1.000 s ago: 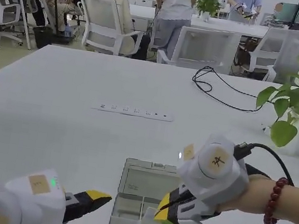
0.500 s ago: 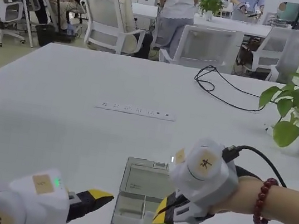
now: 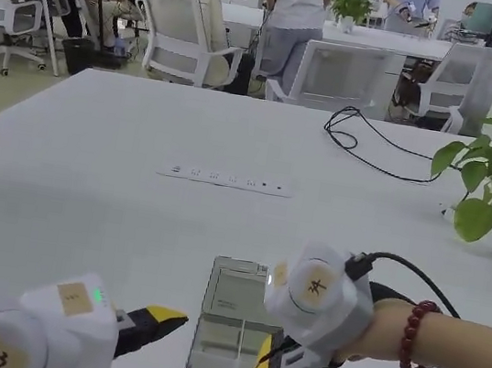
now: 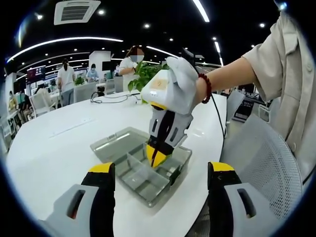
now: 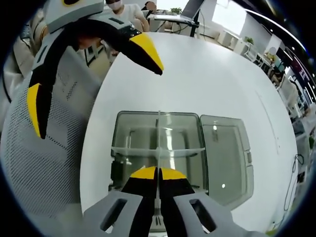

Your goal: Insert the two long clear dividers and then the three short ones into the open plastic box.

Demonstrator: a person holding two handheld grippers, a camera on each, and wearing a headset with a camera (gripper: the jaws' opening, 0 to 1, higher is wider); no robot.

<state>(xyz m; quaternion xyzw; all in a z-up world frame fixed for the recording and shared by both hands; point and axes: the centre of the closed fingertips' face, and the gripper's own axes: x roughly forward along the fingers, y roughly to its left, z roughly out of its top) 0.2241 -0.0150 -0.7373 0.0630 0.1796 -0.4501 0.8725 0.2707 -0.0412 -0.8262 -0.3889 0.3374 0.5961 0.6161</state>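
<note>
Clear plastic is what my right gripper (image 5: 158, 174) has hold of: its yellow-tipped jaws are pressed together on the near edge of a thin clear divider (image 5: 158, 143). The divider stands upright, edge-on to me, inside the shallow clear plastic box (image 5: 118, 133) straight ahead of the jaws. It seems to cross a second clear divider (image 5: 182, 148) set crosswise in the tray, though both are so transparent that I cannot be sure they touch. In the head view the box sits on the white table (image 3: 85, 206) close to me, its hinged lid (image 3: 244, 287) lying flat open beyond the tray, and the right gripper is tipped down into it. My left gripper (image 4: 162, 169) holds nothing; its jaws are spread wide, just beside the box and pointing at it. Each gripper's round white cap carries a dark character, too blurred for me to read. Farther out on the table lie a white power strip (image 3: 223, 180) and a looped black cable (image 3: 371, 152).
</note>
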